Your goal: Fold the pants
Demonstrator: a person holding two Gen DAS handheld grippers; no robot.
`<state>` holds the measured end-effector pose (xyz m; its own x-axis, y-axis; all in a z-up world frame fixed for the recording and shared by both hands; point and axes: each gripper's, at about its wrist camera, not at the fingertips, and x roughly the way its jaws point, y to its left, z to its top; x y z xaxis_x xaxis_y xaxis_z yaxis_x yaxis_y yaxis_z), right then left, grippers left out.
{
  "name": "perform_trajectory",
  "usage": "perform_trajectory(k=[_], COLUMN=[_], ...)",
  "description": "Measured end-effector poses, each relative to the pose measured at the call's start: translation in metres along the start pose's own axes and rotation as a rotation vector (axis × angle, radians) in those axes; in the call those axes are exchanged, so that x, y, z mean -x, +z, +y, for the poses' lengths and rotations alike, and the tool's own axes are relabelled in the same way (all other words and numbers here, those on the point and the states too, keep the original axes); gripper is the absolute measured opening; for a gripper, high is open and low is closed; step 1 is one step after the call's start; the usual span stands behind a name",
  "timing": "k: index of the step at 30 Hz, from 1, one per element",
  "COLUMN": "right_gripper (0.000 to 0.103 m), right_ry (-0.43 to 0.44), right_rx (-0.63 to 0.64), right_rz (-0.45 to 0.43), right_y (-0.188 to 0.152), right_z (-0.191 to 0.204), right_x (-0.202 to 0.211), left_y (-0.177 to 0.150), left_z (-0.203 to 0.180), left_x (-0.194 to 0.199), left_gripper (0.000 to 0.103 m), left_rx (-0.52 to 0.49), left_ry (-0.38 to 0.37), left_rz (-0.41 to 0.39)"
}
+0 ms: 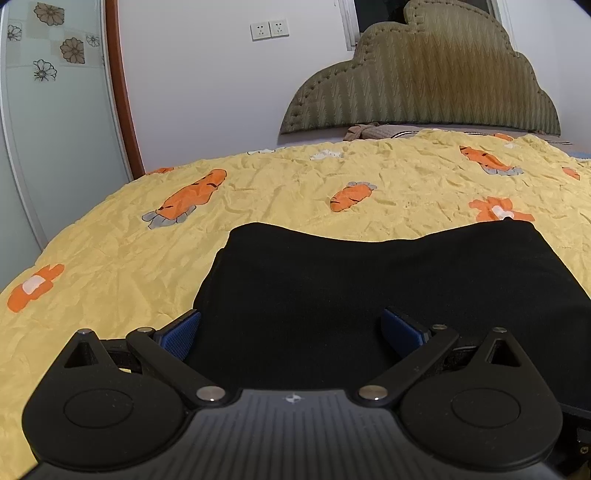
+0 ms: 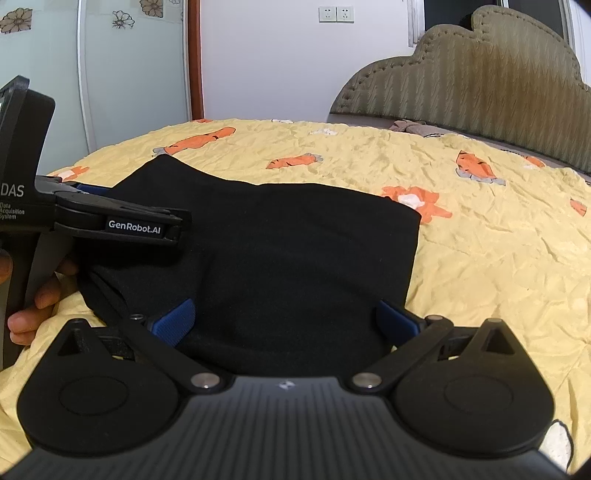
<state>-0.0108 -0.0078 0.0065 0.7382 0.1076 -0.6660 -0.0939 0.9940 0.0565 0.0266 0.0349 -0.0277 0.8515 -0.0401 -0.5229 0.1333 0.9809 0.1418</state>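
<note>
The black pants [image 1: 369, 288] lie folded into a compact rectangle on the yellow carrot-print bedspread [image 1: 110, 266]. My left gripper [image 1: 291, 328] is open, its blue pads [image 1: 181, 332] spread wide over the near left edge of the pants. My right gripper [image 2: 284, 321] is open too, its blue pads [image 2: 177, 317] spread over the near edge of the pants [image 2: 295, 251]. The left gripper's body [image 2: 122, 225] shows from the side in the right wrist view, over the pants' left edge, with the person's hand behind it.
A padded olive headboard [image 1: 443, 81] stands at the far right of the bed. A white wall with sockets [image 1: 269, 28] and a wood-framed glass door [image 1: 55, 110] are beyond the bed's far left. The bedspread [image 2: 480, 240] stretches right of the pants.
</note>
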Motion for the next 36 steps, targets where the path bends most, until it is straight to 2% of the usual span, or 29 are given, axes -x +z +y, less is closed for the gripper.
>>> perform_trajectory(k=[2,4,6,8,10,12,15,18,23,25,28,30,32,33,34,36], right_gripper=[0.103,0.103,0.103,0.103,0.103,0.103,0.103,0.103,0.103,0.103,0.103,0.103,0.103,0.103,0.103,0.103], right_ry=[0.004,0.006,-0.016,-0.034,-0.052,-0.117,-0.155,-0.13,-0.068,-0.024,0.007,0.033,0.057,0.068,0.082,0.121], right_rx=[-0.004,-0.028,-0.109,-0.187,-0.195,-0.164,-0.101,-0.176,-0.324,-0.36,-0.411,-0.498,-0.612,-0.663,-0.685,-0.693], right_rz=[-0.002,-0.06,-0.123,-0.137,-0.093,-0.029,0.084,0.056,0.088,0.085,0.027,-0.008,0.023,0.036,0.007,0.013], right_y=[0.0,0.001,0.012,0.029,0.042,0.044,0.029,0.013,0.005,0.002,0.005,0.006,0.004,0.001,-0.001,-0.001], right_z=[-0.001,-0.004,-0.013,-0.024,-0.03,-0.029,-0.021,-0.028,-0.058,-0.065,-0.07,-0.076,-0.086,-0.092,-0.094,-0.096], right_x=[0.001,0.011,0.02,0.02,0.009,-0.005,-0.02,-0.006,0.013,0.018,0.023,0.021,0.011,0.008,0.01,0.012], left_y=[0.0,0.0,0.0,0.0,0.0,0.0,0.0,-0.001,-0.009,-0.009,-0.006,-0.005,-0.006,-0.006,-0.006,-0.006], left_z=[0.0,0.001,0.001,0.001,0.001,0.001,0.001,0.005,0.039,0.056,0.078,0.088,0.093,0.094,0.095,0.095], left_x=[0.001,0.001,0.001,0.001,0.001,0.002,0.005,0.016,0.032,0.03,0.02,0.012,0.004,0.003,0.003,0.003], left_gripper=[0.103,0.103,0.103,0.103,0.103,0.103,0.103,0.103,0.103,0.103,0.103,0.103,0.103,0.103,0.103,0.103], left_rx=[0.003,0.007,0.009,0.009,0.011,0.011,0.004,0.0,0.098,0.143,0.227,0.282,0.322,0.334,0.342,0.361], left_ry=[0.001,0.001,0.0,0.001,0.002,0.005,0.018,0.001,-0.083,-0.122,-0.192,-0.247,-0.282,-0.286,-0.286,-0.281], left_rz=[-0.003,-0.004,-0.004,-0.005,-0.005,-0.007,-0.013,0.003,0.058,0.097,0.16,0.211,0.248,0.249,0.246,0.252])
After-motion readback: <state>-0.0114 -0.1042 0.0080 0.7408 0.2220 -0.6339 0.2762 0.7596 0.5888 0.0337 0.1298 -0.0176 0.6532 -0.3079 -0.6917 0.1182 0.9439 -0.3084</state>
